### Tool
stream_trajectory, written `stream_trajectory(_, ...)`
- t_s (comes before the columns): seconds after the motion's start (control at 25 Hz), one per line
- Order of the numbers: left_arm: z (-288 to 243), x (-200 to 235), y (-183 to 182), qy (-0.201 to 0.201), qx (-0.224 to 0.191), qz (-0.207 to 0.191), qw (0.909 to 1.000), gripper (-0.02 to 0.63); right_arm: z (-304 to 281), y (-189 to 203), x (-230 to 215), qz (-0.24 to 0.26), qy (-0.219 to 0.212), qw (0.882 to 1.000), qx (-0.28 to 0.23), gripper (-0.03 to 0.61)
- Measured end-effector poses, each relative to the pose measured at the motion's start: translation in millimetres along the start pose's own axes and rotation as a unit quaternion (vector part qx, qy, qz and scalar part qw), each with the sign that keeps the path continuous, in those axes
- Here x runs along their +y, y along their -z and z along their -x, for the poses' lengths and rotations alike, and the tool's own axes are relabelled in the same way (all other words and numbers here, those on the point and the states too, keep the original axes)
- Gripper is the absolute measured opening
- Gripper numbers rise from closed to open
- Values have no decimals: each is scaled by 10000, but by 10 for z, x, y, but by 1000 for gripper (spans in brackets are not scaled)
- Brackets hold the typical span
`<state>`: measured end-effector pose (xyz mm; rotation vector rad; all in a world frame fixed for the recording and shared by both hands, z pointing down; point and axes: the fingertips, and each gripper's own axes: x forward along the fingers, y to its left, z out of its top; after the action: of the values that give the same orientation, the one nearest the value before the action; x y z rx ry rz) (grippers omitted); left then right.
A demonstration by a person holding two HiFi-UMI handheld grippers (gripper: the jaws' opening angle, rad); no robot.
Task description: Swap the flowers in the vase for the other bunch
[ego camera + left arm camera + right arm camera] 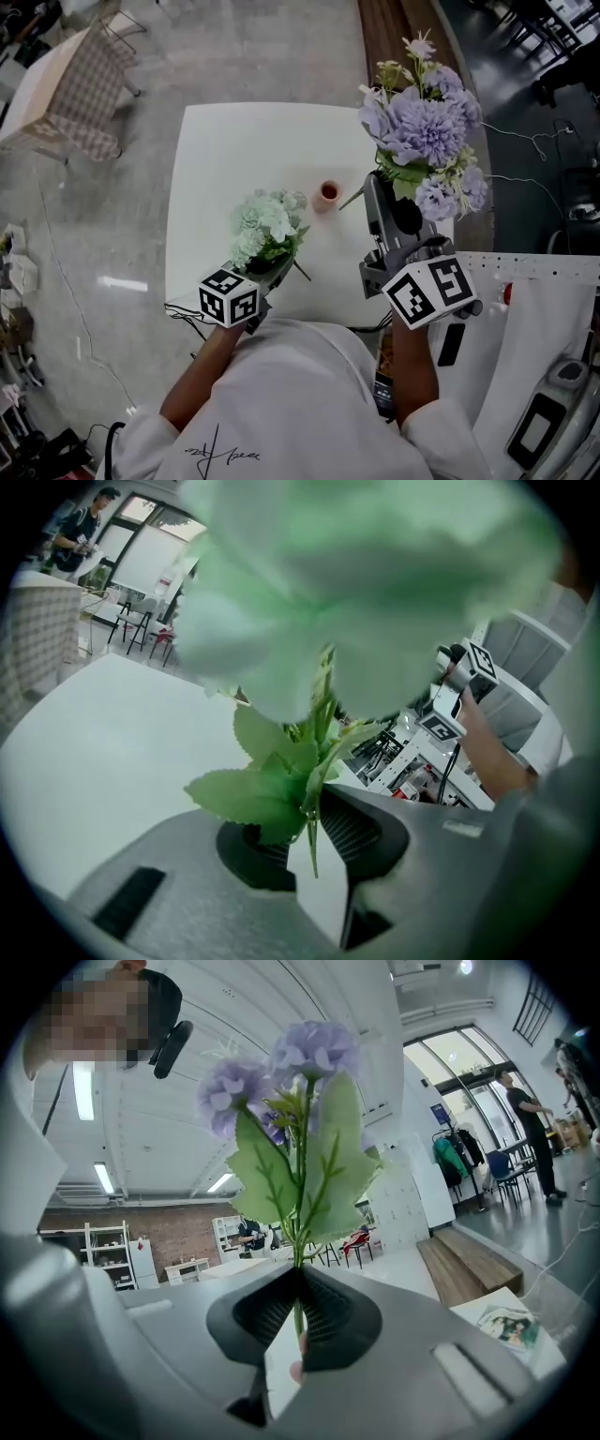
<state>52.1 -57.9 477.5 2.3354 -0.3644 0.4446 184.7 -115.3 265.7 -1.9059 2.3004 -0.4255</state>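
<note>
**Item 1, left tool** [278, 266]: closed on the lower stems of the pale green bunch [266, 223]. In the left gripper view the leaves and stems sit pinched between the two pads [349, 833]. The blooms lean forward from the tool tip, low over the white surface [216, 159].

**Item 2, vase** [328, 194]: a small pink vase, upright on the surface. It stands ahead of the left tool and to its right, just left of the right tool's tip, and touches neither tool. No stem shows in its mouth, so it reads as empty.

**Item 3, right tool** [379, 190]: closed on the thin stem of the purple bunch [424, 127]. The right gripper view shows the stem clamped between the pads [323, 1314], with leaves and blooms rising above them. The blooms are carried beyond the tool tip, past the surface's right edge.

**Status:** the vase is cleared and both bunches are in hand, so the swap looks about half done. The pictures do not show which bunch came out of the vase. What is left, by this reading: seat the replacement bunch's stems in the narrow mouth and lay the other bunch down.
</note>
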Motion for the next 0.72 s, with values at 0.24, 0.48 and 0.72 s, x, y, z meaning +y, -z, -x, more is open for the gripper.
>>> stream_trajectory(0.24, -14, 17, 88, -56, 14, 83, 9999, 80, -16, 20, -43, -11, -102, 9999, -58, 23)
stream_trajectory(0.48, -12, -10, 74, -33, -74, 380, 9992, 80, -60, -19, -112, -53, -182, 9998, -111, 23)
stream_trajectory(0.72, -73, 11, 193, -32, -97, 677, 9977, 80, -43, 64, -223, 2, -220, 9997, -127, 22)
